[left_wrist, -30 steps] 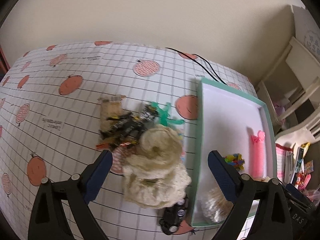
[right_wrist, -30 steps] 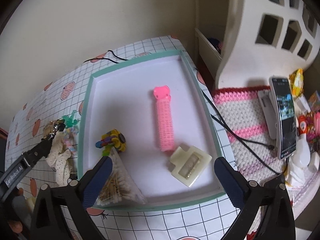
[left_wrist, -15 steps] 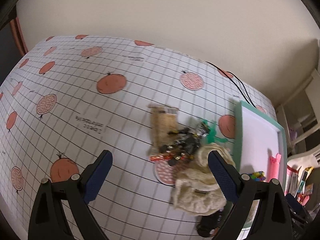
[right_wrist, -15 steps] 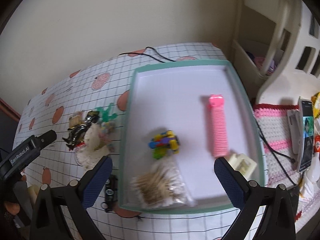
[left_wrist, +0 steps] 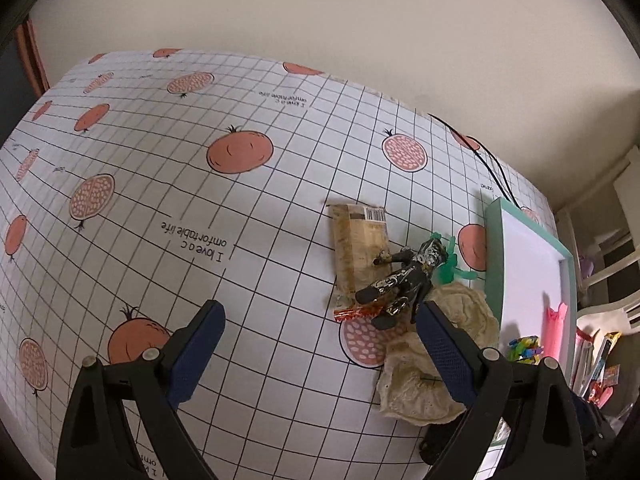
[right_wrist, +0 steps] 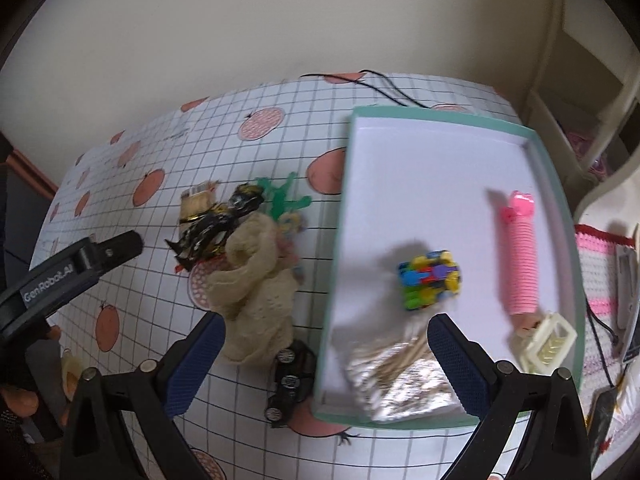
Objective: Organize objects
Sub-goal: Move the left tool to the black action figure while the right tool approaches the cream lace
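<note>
On the grid tablecloth lies a heap: a tan snack packet (left_wrist: 358, 244), a black and gold figure (left_wrist: 404, 276), a green plastic toy (left_wrist: 448, 258) and a crumpled cream cloth (left_wrist: 436, 364) (right_wrist: 256, 284). A black toy car (right_wrist: 292, 380) sits by the teal-rimmed tray (right_wrist: 340, 220) (left_wrist: 494, 248). Inside the tray are a colourful block toy (right_wrist: 430, 280), a pink roller (right_wrist: 520, 256), a bag of sticks (right_wrist: 400, 380) and a cream clip (right_wrist: 548, 344). My left gripper (left_wrist: 320, 320) hangs open, left of the heap and holding nothing. My right gripper (right_wrist: 325, 332) is open above the tray's near-left corner.
A black cable (right_wrist: 392, 88) runs off the table's far edge behind the tray. To the right are a pink crochet mat with a phone (right_wrist: 628, 292) and a white shelf unit (right_wrist: 580, 80). A hand (right_wrist: 24, 396) holds the left tool at lower left.
The left gripper has drawn back and swung left, from over the cream cloth to open tablecloth. The right gripper has shifted left from over the tray towards the heap. Both stayed open.
</note>
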`<state>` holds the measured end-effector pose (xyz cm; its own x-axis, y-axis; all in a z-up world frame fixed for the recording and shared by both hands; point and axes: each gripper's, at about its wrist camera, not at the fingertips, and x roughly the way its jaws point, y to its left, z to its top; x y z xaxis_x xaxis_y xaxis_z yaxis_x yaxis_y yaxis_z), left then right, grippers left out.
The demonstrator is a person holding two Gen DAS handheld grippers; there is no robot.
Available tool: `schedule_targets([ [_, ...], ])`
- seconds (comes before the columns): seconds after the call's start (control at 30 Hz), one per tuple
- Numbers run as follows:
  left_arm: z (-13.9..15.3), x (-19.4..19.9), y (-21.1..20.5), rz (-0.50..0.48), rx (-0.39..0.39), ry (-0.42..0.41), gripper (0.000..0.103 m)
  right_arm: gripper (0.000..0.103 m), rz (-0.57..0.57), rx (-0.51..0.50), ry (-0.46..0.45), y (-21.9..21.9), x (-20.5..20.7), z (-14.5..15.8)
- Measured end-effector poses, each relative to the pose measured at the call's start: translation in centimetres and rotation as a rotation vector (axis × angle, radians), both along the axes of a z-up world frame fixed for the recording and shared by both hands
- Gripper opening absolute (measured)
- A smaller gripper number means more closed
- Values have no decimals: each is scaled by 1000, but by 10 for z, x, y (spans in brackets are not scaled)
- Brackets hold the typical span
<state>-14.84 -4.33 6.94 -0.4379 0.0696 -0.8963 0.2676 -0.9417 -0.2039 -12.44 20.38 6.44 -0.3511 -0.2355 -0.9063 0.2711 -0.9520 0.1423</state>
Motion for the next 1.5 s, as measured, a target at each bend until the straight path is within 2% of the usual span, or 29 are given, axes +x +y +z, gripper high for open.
schedule_targets([
  [0.37, -16, -14, 2, -50, 42, -21, 96, 95, 66, 8, -23, -34, -4, -17],
  [0.73, -34, -30, 15, -106, 72, -38, 93, 88, 74, 24, -43, -41, -12, -29],
  [1.2, -31, -44, 37, -182, -26, -9, 88, 86, 73, 20, -63, -42, -21, -37],
  [1.27, -30, -45, 39, -189, -39, -4, 84, 85, 71, 21, -61, -41, -21, -37],
  [1.3, -31, -45, 40, -194, -43, -5, 78, 84, 69, 20, -60, -41, -21, -37],
  [1.4, -33, -46, 43, -206, -49, -13, 75, 84, 66, 24, -57, -43, -20, -37],
  [1.5, -33, -45, 44, -215, -51, -13, 67, 82, 70, 29, -53, -43, -20, -37],
])
